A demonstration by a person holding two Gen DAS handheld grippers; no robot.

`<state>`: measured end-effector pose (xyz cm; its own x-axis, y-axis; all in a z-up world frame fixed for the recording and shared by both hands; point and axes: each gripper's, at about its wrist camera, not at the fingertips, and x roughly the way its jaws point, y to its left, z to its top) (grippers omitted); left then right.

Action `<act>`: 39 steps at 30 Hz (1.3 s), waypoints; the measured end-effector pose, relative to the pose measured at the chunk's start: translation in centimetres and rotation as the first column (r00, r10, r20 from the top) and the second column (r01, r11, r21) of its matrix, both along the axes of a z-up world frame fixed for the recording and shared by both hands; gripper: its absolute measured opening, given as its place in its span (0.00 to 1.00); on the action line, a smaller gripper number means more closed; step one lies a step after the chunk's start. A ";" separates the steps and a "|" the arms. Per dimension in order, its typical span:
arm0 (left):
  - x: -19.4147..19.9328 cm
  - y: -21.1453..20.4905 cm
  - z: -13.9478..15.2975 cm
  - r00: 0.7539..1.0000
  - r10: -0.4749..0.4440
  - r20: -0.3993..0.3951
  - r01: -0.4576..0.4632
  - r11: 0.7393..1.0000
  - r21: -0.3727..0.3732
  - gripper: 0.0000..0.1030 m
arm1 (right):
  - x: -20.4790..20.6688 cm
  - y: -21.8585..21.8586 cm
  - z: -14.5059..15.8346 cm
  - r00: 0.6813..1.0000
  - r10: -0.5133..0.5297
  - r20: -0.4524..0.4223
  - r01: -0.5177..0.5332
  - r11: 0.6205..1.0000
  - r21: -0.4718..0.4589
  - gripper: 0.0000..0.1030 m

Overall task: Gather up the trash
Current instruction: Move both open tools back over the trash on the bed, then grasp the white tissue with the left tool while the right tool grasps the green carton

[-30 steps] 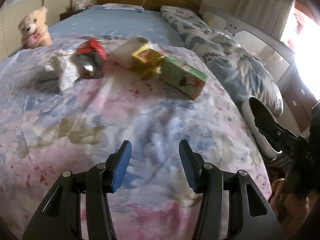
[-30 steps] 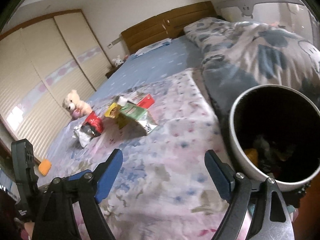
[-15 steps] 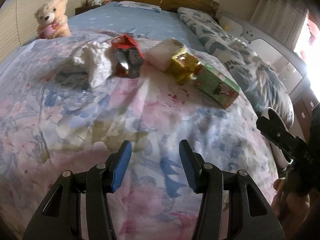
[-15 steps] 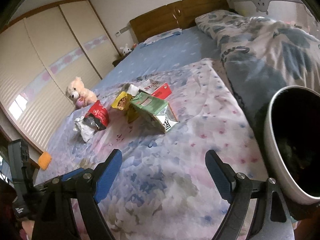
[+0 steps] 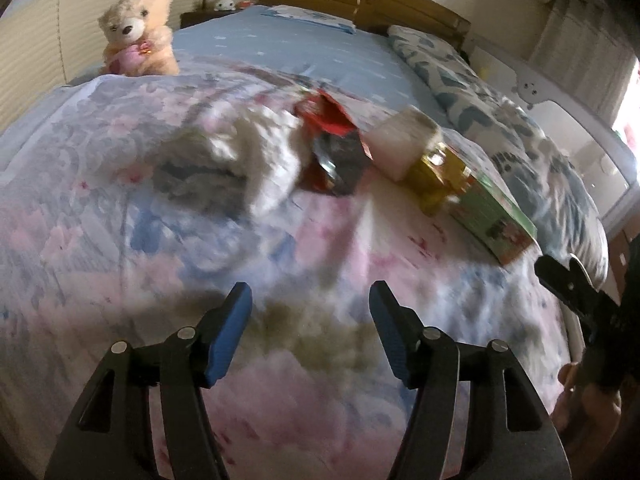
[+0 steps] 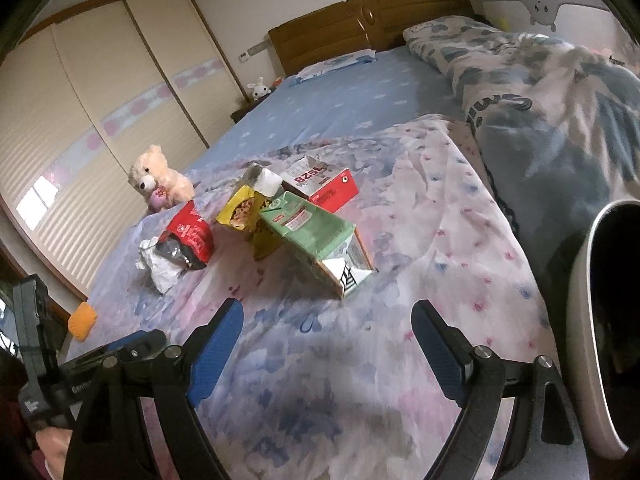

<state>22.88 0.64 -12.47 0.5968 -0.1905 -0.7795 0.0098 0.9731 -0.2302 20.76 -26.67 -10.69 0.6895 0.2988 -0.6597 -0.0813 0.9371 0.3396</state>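
Observation:
Trash lies in a row on the flowered bedspread: crumpled white paper, a red snack bag, a white box, a yellow packet, a green carton and a red-and-white box. My left gripper is open and empty, short of the paper and bag. My right gripper is open and empty, just short of the green carton. The white trash bin stands at the right edge.
A teddy bear sits at the far left of the bed. A folded blue-grey duvet lies along the right side. An orange sponge lies low at the left. Wardrobe doors line the left wall.
Both grippers have moved forward over the bed toward the trash. The bin has slid toward the right edge of the right wrist view. Both stay open.

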 end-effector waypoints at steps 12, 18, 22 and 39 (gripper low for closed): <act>5.1 2.1 -0.1 0.999 0.046 0.014 -0.046 0.999 0.021 0.65 | 4.5 -0.1 -0.8 0.999 0.026 -0.040 -0.026 1.000 -0.016 0.85; 6.4 1.7 -0.3 0.999 0.029 0.032 -0.030 0.999 0.034 0.46 | 6.0 0.4 -1.0 0.998 0.022 -0.057 -0.026 0.998 -0.058 0.85; 6.1 1.3 -0.9 1.000 -0.002 0.010 0.001 0.999 0.045 0.14 | 6.0 0.9 -1.5 0.998 0.022 -0.064 -0.028 0.995 -0.097 0.69; -2.1 -2.0 0.7 0.994 -0.105 0.039 0.106 0.994 -0.020 0.11 | 0.1 0.7 -0.4 0.999 0.003 -0.032 -0.004 1.000 -0.026 0.34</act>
<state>20.80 -1.39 -11.82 0.6011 -0.2709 -0.7518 0.1210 0.9608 -0.2494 20.86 -25.96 -11.08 0.6669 0.2831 -0.6893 -0.0736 0.9455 0.3171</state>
